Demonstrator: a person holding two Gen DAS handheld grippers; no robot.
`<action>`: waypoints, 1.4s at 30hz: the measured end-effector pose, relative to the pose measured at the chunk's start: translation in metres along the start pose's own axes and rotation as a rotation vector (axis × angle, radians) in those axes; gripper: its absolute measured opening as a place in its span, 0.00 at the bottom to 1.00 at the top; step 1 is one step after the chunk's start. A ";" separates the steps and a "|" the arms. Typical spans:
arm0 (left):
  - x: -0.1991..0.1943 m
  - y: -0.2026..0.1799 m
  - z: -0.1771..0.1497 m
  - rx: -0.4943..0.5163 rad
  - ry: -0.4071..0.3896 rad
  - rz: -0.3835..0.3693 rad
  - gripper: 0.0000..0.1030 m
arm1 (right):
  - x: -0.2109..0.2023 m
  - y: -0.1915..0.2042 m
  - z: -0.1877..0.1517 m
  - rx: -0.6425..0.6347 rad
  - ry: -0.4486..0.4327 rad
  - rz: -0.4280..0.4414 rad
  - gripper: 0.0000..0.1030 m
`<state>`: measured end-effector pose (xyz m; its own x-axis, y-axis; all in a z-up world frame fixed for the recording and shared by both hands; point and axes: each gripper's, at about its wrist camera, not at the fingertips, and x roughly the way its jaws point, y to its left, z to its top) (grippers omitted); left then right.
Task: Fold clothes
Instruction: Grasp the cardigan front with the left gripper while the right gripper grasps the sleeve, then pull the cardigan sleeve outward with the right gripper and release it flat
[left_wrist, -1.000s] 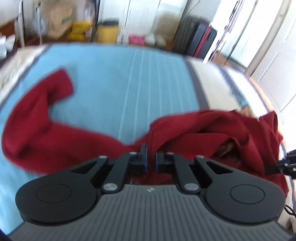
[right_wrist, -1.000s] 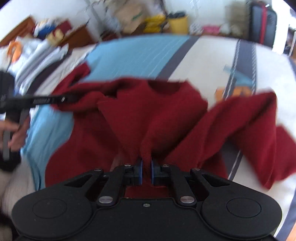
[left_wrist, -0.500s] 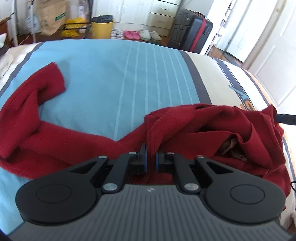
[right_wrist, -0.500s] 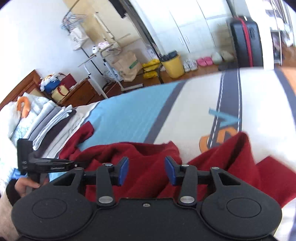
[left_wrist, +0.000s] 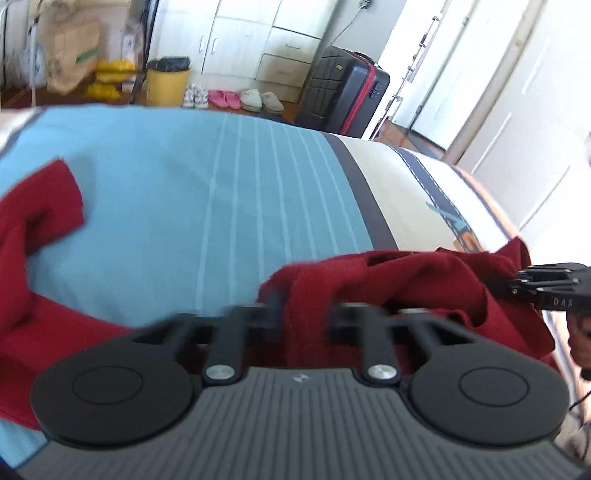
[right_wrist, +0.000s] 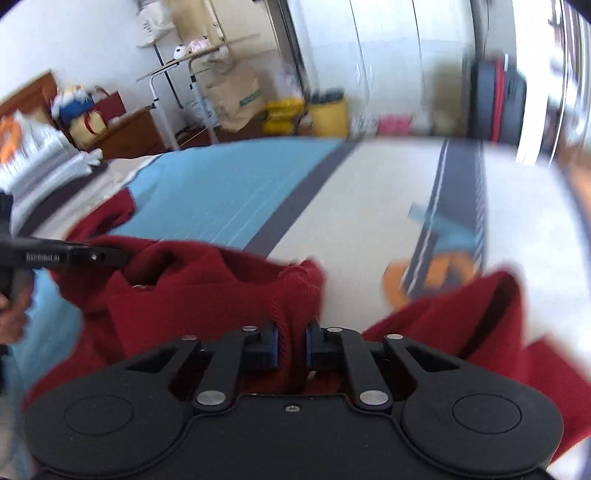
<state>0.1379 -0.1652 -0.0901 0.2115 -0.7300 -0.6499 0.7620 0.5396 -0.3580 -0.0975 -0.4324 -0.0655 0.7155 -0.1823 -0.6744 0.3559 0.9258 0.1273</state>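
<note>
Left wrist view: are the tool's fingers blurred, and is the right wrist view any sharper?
Left wrist view: left tool fingers smeared by motion, room behind fairly sharp. Right wrist view: right tool crisp on the red sweater, background streaked, door side washed out by glare.

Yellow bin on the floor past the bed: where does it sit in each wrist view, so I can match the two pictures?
Left wrist view: yellow bin sits upper left, beyond the bed's far edge, left of the pink slippers.
Right wrist view: yellow bin sits upper centre, blurred, left of a pink blur.
Shared landmark: black suitcase with red trim, right of the bin in both.
</note>
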 end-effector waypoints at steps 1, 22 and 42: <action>0.001 0.001 0.000 -0.017 -0.007 -0.002 0.06 | -0.006 0.007 0.002 -0.046 -0.035 -0.037 0.13; 0.029 0.012 0.052 -0.020 -0.155 0.260 0.69 | 0.028 -0.053 0.132 0.129 -0.179 -0.263 0.48; 0.023 -0.155 -0.032 0.204 0.008 0.103 0.69 | -0.050 -0.164 -0.065 0.838 0.204 -0.208 0.58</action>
<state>0.0050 -0.2523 -0.0707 0.2902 -0.6715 -0.6818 0.8450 0.5142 -0.1468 -0.2306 -0.5533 -0.1003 0.4946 -0.1834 -0.8495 0.8474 0.3189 0.4245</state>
